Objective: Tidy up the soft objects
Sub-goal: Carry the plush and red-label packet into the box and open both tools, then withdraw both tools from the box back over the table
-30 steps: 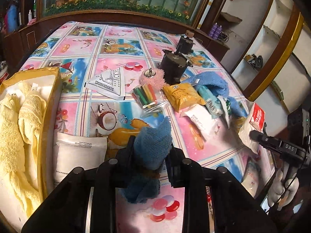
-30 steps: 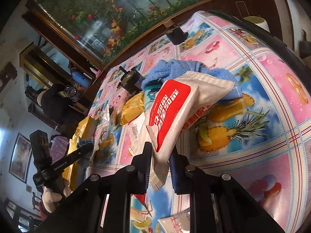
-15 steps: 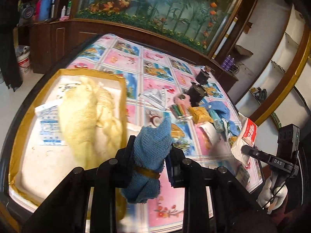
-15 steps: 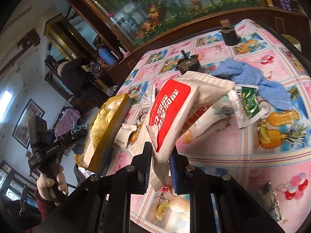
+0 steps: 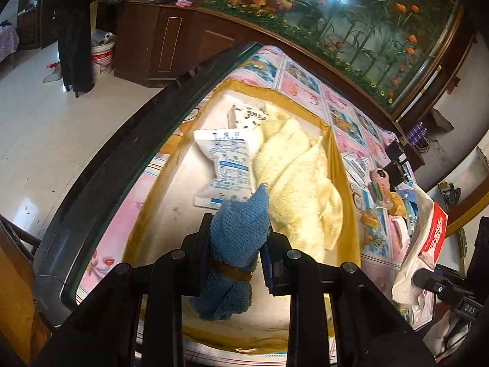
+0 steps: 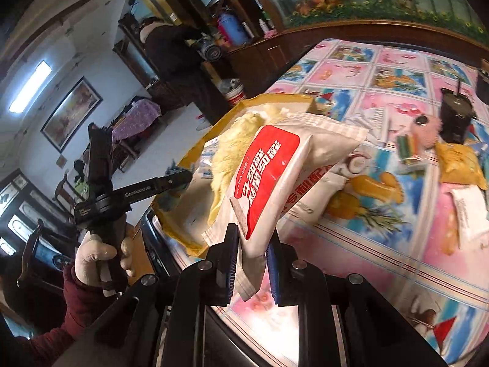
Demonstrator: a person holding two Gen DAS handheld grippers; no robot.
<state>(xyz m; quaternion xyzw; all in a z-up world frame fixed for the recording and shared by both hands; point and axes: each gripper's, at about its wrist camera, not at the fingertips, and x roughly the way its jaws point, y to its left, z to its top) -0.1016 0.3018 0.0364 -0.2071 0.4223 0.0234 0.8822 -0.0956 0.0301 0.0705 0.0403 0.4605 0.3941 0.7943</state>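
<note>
Left gripper (image 5: 237, 246) around blue cloth (image 5: 235, 244), above tray (image 5: 143, 214).

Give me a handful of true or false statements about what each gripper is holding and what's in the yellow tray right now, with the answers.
1. The left gripper is clamped on a rolled blue cloth. True.
2. The right gripper is open and holds nothing. False: it is shut on a white pouch with a red label.
3. A yellow towel lies inside the yellow tray. True.
4. The yellow tray holds only the towel. False: white packets with blue print lie in it beside the towel.
5. The blue cloth is bound by a brown band. True.
6. The blue cloth already rests on the tray floor. False: it is held above the tray.
</note>
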